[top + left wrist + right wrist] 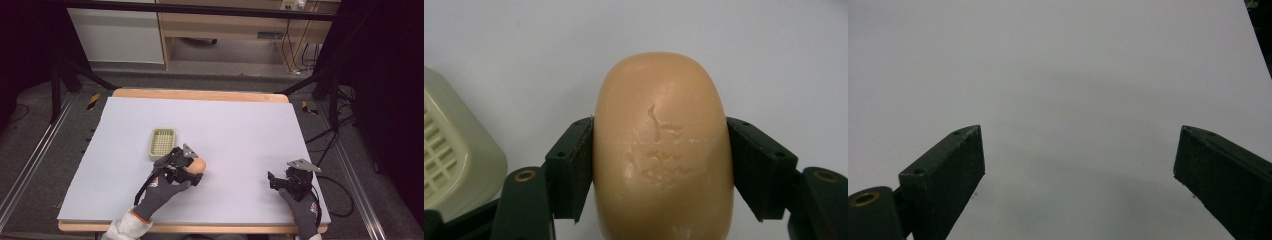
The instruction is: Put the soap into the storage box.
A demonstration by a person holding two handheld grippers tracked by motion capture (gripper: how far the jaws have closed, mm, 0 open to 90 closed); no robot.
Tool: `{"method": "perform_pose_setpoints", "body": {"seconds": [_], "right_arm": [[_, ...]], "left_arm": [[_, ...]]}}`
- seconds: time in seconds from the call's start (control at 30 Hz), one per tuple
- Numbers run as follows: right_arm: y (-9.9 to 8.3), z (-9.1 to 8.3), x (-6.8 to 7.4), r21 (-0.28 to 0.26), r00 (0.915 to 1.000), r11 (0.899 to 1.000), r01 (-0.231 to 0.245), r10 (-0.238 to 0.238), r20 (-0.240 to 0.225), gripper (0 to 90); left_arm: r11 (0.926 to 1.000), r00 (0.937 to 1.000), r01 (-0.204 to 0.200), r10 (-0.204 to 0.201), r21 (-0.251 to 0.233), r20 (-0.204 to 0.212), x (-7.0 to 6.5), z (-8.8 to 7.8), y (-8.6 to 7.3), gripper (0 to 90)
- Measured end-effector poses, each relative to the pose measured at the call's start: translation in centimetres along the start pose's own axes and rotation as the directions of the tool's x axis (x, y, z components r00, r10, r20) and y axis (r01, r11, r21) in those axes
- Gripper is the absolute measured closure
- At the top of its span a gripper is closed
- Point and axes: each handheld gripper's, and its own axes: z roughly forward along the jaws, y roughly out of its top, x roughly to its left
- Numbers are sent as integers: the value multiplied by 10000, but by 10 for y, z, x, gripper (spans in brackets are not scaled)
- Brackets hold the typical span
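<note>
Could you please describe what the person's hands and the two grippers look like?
Both hands wear dark grey gloves with small red marks; the left hand also shows a white cuff. The left gripper and right gripper are black, each topped by a grey three-cornered plate and trailing a black cable. Their jaws are flat black blocks with small holes and brass-coloured pivots.

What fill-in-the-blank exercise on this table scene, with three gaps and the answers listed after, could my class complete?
1. The left gripper is shut on a bar of ____.
2. The right gripper has its jaws ____ over the bare white table.
3. The ribbed soap dish holds ____.

Missing words: soap; open; nothing
</note>
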Motion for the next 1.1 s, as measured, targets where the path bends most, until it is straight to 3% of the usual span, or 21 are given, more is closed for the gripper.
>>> {"method": "perform_pose_setpoints", "body": {"seconds": [0.6, 0.87, 1.1], "right_arm": [[0, -1, 0, -60, 10000, 9999, 89, -89, -7, 66], [0, -1, 0, -90, 10000, 9999, 86, -86, -27, 65], [0, -1, 0, -84, 10000, 9999, 93, -94, -20, 65]], "left_arm": [[9982, 9980, 527, -536, -270, -327, 22, -17, -14, 318], [9936, 9933, 963, -998, -589, -582, 36, -29, -16, 318], [9908, 9905, 1111, -1168, -770, -729, 44, -36, -16, 318]]}}
